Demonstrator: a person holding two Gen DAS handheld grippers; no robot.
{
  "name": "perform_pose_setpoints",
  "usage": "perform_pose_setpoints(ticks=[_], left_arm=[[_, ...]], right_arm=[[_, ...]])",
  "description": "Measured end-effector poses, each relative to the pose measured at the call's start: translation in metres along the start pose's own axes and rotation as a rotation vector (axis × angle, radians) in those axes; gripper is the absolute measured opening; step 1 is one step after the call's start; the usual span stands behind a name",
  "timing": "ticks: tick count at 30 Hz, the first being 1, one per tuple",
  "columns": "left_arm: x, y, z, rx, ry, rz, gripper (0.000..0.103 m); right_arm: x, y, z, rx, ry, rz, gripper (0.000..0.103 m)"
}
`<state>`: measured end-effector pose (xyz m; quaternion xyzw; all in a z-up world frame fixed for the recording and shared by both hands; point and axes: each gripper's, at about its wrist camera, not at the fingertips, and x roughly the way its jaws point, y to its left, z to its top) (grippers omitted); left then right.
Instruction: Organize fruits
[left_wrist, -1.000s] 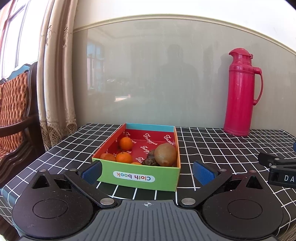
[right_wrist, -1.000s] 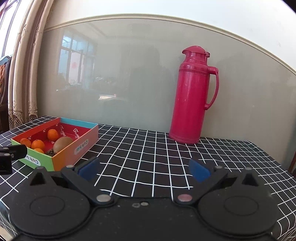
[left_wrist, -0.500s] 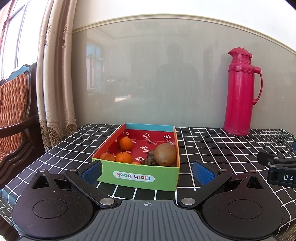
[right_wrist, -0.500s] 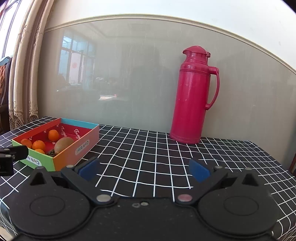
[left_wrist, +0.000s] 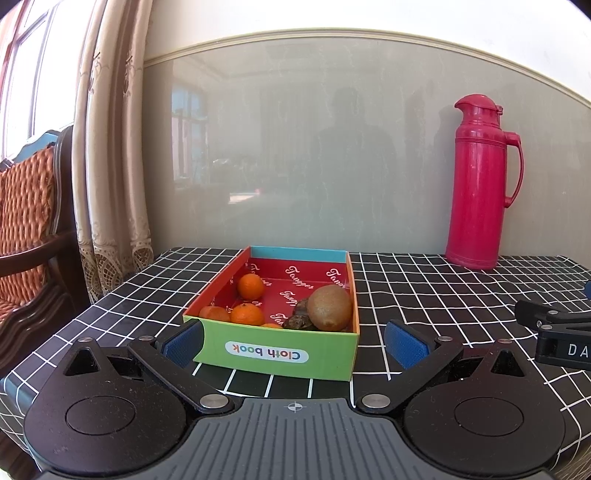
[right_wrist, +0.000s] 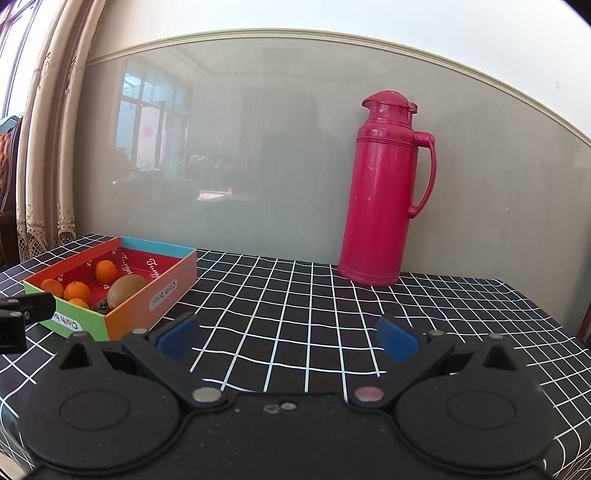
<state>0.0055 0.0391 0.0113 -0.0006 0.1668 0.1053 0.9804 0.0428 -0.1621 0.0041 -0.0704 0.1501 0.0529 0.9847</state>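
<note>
Left wrist view: cardboard box (left_wrist: 280, 352) (glossy) holds round oranges (left_wrist: 250, 286), fuzzy kiwi (left_wrist: 329, 307), perhaps another; both hand-held grippers gape empty.

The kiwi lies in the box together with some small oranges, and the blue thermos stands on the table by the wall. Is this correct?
Not entirely. The thermos is red, not blue, as the right wrist view shows clearly. The rest holds: the kiwi lies in the box with the small oranges, and the thermos stands on the table by the wall.
</note>
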Motion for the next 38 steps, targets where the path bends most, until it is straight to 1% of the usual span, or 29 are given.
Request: perform_pose_setpoints(ticks=[30, 32, 33, 34, 38], left_arm=[[-0.0002, 0.0007, -0.0005, 0.002, 0.000, 0.000, 0.103], [-0.0026, 0.0019, -0.0006, -0.006, -0.018, 0.004, 0.103], [-0.0023, 0.0028, -0.0005, -0.008, -0.016, -0.026, 0.103], [-0.0014, 0.0027, -0.0006, -0.008, -0.010, -0.040, 0.103], [-0.0052, 0.0019, -0.0010, -0.010, -0.039, -0.029, 0.103]], right_arm=[[-0.0002, 0.0002, -0.0001, 0.000, 0.000, 0.000, 0.103], [0.0000, 0.0001, -0.0001, 0.000, 0.000, 0.000, 0.103], [0.0000, 0.0001, -0.0001, 0.001, 0.000, 0.000, 0.103], [-0.0001, -0.0003, -0.0002, 0.002, 0.000, 0.000, 0.103], [0.0003, -0.0016, -0.0003, 0.009, 0.002, 0.000, 0.103]])
